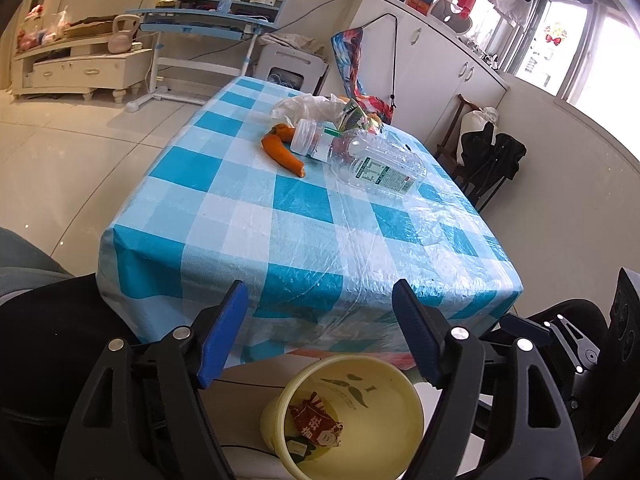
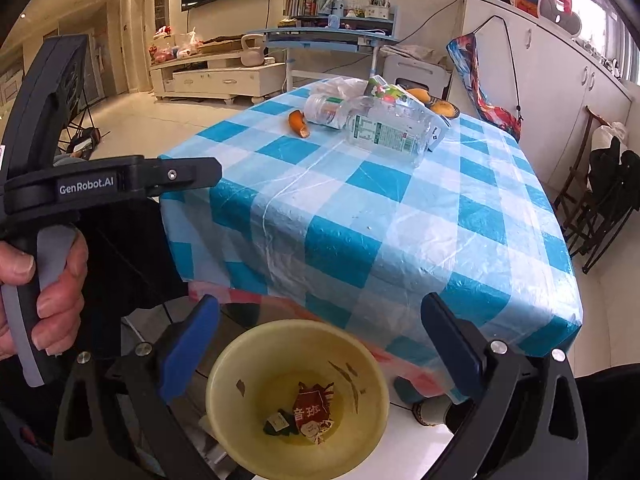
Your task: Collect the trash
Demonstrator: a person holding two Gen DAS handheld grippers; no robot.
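Note:
A yellow bin (image 1: 276,408) (image 2: 224,364) stands on the floor by the table's near edge, with a red wrapper (image 1: 316,420) (image 2: 314,408) and small scraps at its bottom. My left gripper (image 1: 318,300) hovers over the bin, open and empty. My right gripper (image 2: 320,308) is also above the bin, open with nothing between its fingers. On the far part of the blue checked table (image 1: 280,220) lie a clear crushed bottle (image 1: 380,164) (image 2: 384,128), a small white-capped bottle (image 1: 310,140), an orange carrot-like piece (image 1: 282,152) (image 2: 299,123), a plastic bag (image 1: 308,106) and a green carton (image 1: 354,118).
A person's hand (image 2: 44,280) grips the left gripper's handle at the left of the right wrist view. A folded dark chair (image 1: 488,160) stands right of the table beside white cabinets (image 1: 432,60). A blue desk (image 1: 208,24) and a low TV stand (image 1: 80,68) lie beyond.

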